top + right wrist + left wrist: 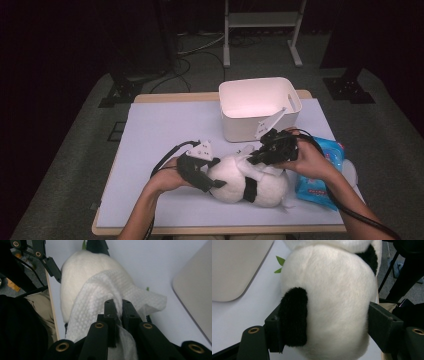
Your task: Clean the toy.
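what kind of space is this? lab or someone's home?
Most likely a lab or data-collection studio: dark curtained surroundings, a metal stand frame behind the table, loose cables on grey carpet. Left gripper clamps a plush panda; right gripper pinches a white wipe.

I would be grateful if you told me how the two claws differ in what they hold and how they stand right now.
The left claw stands wide, its jaws pressed on both sides of the plush panda; the right claw is nearly closed, pinching a thin white wipe. The left claw grips the panda's round end from the side, while the right claw holds the wipe draped on top of the panda. Both are shut on something at the same toy.
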A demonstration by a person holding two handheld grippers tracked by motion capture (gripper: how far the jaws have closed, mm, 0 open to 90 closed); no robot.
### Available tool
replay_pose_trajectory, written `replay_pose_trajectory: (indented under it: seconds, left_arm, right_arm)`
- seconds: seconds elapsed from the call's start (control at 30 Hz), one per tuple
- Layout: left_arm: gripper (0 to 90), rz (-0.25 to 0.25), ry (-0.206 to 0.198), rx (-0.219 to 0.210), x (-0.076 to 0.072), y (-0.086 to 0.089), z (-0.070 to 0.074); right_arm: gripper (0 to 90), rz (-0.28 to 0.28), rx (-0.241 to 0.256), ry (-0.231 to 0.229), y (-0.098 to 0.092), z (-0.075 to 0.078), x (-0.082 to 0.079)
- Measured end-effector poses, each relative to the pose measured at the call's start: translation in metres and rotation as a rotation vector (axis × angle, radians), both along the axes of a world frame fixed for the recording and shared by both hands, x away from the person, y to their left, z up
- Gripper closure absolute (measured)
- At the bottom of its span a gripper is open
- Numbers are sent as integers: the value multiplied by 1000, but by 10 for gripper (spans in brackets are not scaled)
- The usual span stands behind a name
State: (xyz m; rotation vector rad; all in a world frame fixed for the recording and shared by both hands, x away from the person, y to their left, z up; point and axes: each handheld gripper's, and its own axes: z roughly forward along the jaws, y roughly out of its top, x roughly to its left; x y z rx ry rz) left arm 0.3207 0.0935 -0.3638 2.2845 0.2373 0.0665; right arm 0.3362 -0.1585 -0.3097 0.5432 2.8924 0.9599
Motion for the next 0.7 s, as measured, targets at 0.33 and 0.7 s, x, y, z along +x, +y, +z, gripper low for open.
replay_pose_trajectory:
  seconds: [0.33,0.7]
  left_arm:
    - [264,2,17,-13,1,3,-3]
    - [265,3,21,-21,1,3,-3]
  right_arm:
    - [827,-2,-17,-18,1,1,0]
    - [826,-91,66,-16,-50,0,-10]
